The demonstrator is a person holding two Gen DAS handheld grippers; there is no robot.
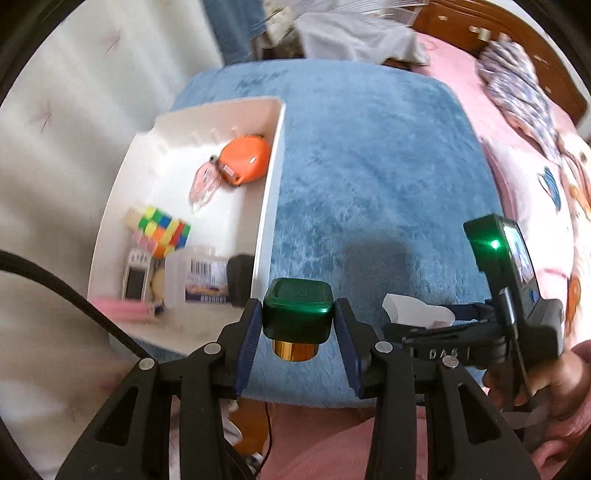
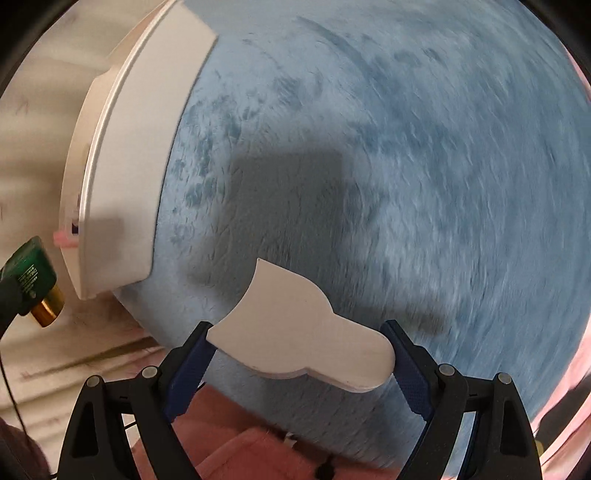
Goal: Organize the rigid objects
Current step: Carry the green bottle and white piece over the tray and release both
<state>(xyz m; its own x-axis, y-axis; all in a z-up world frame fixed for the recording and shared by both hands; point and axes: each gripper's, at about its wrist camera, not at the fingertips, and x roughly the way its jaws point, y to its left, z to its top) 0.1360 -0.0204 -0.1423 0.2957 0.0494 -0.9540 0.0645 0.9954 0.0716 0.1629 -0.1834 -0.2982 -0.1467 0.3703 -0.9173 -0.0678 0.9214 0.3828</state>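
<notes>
1. A green bottle (image 1: 295, 309) with a gold cap is clamped between the left gripper (image 1: 297, 330) pads, just beside the white bin (image 1: 271, 192).
2. A flat white piece (image 2: 303, 332) is pinched in the right gripper (image 2: 301, 363), above the blue mat (image 2: 406, 166).

A blue plush mat (image 1: 369, 177) lies over pink patterned bedding (image 1: 535, 177), a wooden headboard (image 1: 491, 33) behind.

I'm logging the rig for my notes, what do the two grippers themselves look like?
Both are matte black frames with triangular cutouts, round silver pivot pins and dark blue textured pads. The right gripper carries white "DAS" lettering, a black module with a green light and small screen, and a thin black cable. The left gripper matches it.
</notes>
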